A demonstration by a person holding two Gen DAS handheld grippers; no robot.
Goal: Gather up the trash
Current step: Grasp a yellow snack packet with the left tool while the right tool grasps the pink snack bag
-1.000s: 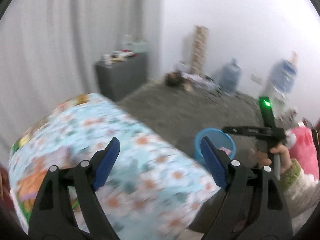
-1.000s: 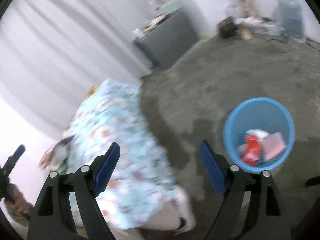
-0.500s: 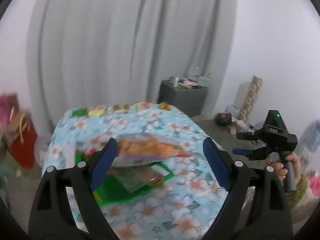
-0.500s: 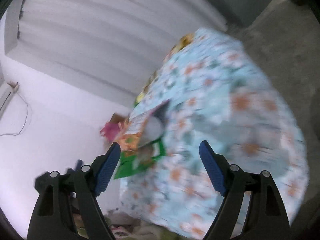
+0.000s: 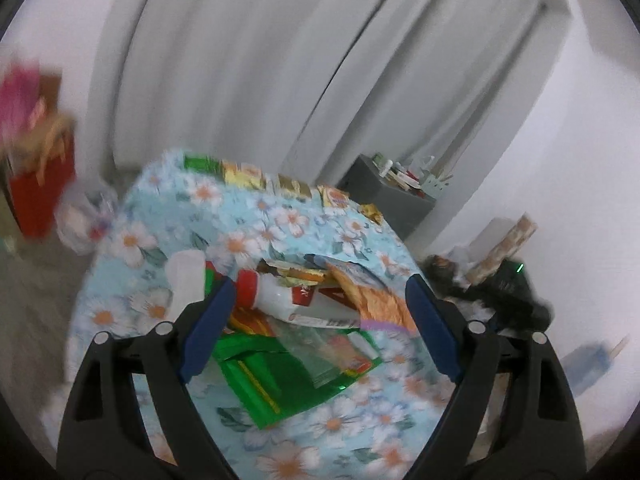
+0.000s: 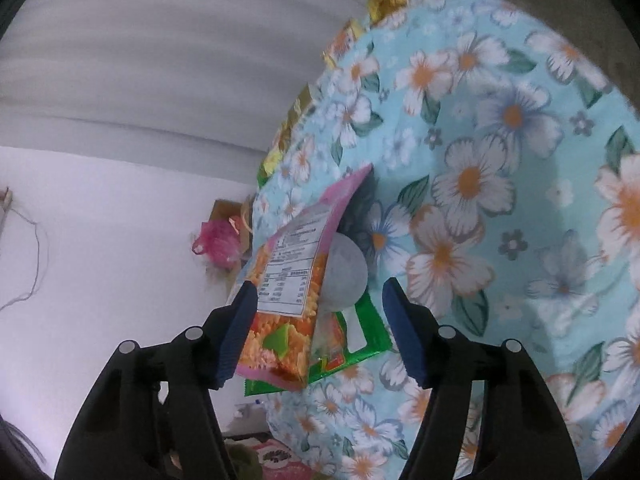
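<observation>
Both grippers swung from the floor bin to the trash heap on the flowered table.

Right gripper (image 6: pixel 316 314) had just been narrowing its jaws, which stood unclenched around the orange noodle packet (image 6: pixel 286 280), pads seemingly not pressing it. Left gripper (image 5: pixel 316 320) hung wide, grasping nothing, over the pile: crinkled green foil wrapper (image 5: pixel 280 376), clear film, red-capped white bottle (image 5: pixel 268 294), glossy packets. Beyond lay the floral tablecloth (image 5: pixel 280 220), soft and draped; a row of small sachets, blurred, lined its far edge.

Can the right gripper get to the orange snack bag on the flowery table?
Probably yes. The right gripper is open, its jaws have just been closing, and the orange snack bag sits on top of the pile between them with nothing covering it.
</observation>
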